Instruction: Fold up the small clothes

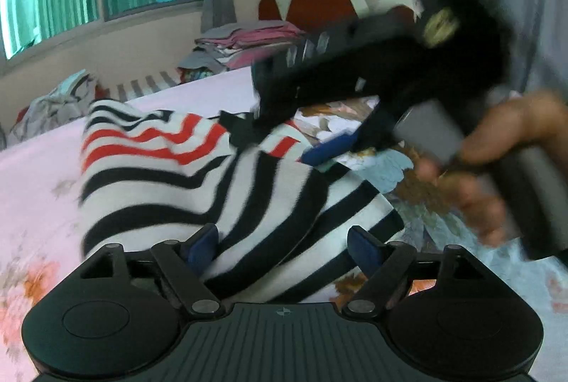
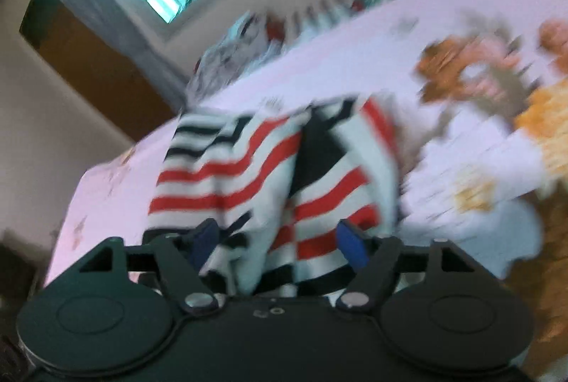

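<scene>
**One soft striped top, loose between two spread claws**

One small striped top point(image 1: 198, 183) lies bunched on the flowered bedsheet point(image 1: 42, 176), white with black bands and a patch of red ones, partly doubled over itself. It looks light and limp, a knit that will sag, slide and crease wherever it is not held; nothing about it is stiff or breakable.

From its own camera the left gripper point(image 1: 284, 247) has its blue pads apart, with striped cloth running up between them but not pinched. The right gripper point(image 2: 278, 240) stands the same way: pads spread, cloth lying in the gap, no clamp on it that I can see, though that view is smeared. In the left view the right gripper, held by a hand point(image 1: 497, 169), reaches over the far edge of the top near a dark neck band.

Judging by the folds, good places to take hold are a hem or a doubled edge, where two layers give the pads something to bite. A single layer may slip free, and pulling at only one corner would probably drag the rest askew.

A stack of folded clothes point(image 1: 248, 41) sits far up the bed.
</scene>
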Demonstrator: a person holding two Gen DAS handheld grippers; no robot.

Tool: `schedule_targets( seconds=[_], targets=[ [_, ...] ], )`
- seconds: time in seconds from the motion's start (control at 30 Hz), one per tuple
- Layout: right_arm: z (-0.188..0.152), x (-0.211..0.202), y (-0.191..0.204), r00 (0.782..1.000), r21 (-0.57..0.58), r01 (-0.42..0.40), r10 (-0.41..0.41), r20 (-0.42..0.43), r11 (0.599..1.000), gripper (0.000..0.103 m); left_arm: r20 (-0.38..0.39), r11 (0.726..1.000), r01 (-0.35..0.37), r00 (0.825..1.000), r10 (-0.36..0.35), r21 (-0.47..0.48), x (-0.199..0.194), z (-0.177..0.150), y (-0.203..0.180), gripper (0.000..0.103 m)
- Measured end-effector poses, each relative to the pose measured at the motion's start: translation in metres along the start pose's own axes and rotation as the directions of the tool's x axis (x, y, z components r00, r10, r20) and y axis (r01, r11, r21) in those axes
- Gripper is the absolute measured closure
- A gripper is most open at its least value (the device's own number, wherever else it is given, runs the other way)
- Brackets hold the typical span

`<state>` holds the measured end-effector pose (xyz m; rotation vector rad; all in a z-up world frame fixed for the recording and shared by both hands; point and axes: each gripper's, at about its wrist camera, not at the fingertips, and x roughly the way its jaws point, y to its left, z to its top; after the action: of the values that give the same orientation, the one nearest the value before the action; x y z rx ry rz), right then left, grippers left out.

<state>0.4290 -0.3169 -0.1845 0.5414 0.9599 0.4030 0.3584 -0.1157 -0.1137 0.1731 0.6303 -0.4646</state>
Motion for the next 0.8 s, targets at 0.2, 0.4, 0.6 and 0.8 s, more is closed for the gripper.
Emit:
schedule_targets(
  seconds=[0.2,0.4,0.6,0.8],
  targets=[
    [0.008,0.032,0.001,0.999,0.034,-0.012,0.013,-0.048,0.999,0.046,0.060,0.989,-0.085,0.994,0.093,-0.119,-0.043,-0.004,0.040,0.024],
    [0.009,0.046,0.009,0.998,0.022,-0.020,0.021,-0.066,1.000,0.059,0.049,0.943,-0.173,0.980,0.195,-0.283,-0.049,-0.009,0.088,0.024],
    [0.010,0.019,0.035,0.998,-0.156,0.018,-0.009,0.061,0.988,0.080,0.051,0.908,-0.176,0.976,0.210,-0.380,-0.028,-0.003,0.108,0.024],
    [0.005,-0.025,0.038,0.957,-0.325,0.231,-0.154,0.247,0.917,0.082,0.072,0.915,-0.125,0.984,0.165,-0.385,0.002,0.011,0.104,0.024]
  ],
)
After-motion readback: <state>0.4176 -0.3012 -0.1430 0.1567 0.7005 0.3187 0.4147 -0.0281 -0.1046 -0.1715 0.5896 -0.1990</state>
